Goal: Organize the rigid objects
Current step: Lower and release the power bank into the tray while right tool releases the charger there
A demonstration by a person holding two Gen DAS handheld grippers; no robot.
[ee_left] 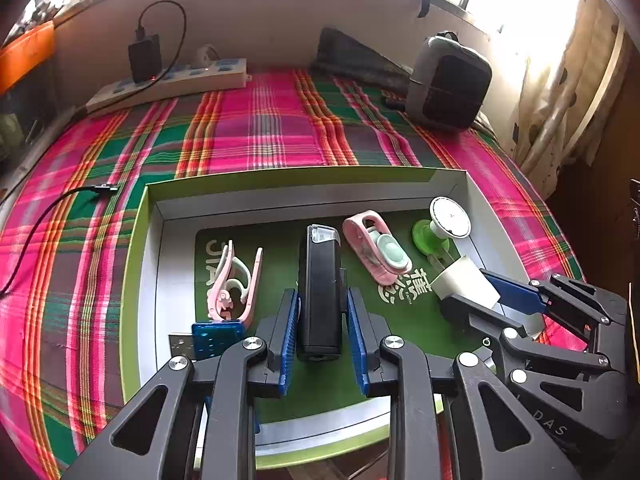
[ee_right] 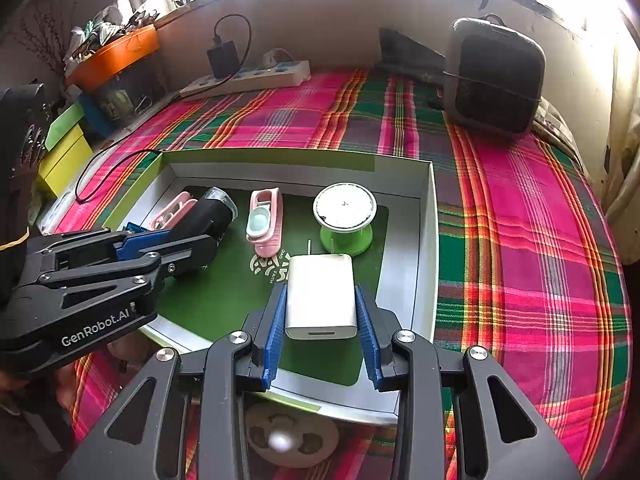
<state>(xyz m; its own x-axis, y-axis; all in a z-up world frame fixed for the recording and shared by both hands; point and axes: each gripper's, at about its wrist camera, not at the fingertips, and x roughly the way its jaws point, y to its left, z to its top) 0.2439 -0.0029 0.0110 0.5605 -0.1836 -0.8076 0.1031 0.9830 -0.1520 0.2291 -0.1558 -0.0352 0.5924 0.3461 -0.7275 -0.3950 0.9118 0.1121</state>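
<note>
A shallow box tray (ee_left: 304,174) with a green floor lies on the plaid cloth. My left gripper (ee_left: 322,300) is shut on a black oblong device (ee_left: 320,280) with a clear cap, held lengthwise over the tray's middle. My right gripper (ee_right: 320,292) is shut on a white plug charger (ee_right: 320,296) over the tray's right part, its prongs pointing away. Each gripper shows in the other view: the right gripper (ee_left: 480,292) and the left gripper (ee_right: 196,232). Inside the tray are a pink clip (ee_left: 234,284), a pink and mint gadget (ee_left: 378,248), a green and white spool (ee_right: 344,216) and a small blue piece (ee_left: 216,338).
A power strip (ee_left: 168,80) with a black adapter lies at the back wall, and a grey and black boxy appliance (ee_left: 450,84) stands back right. A black cable (ee_left: 48,216) runs over the cloth left of the tray. An orange bin (ee_right: 120,54) and yellow boxes (ee_right: 66,152) are far left.
</note>
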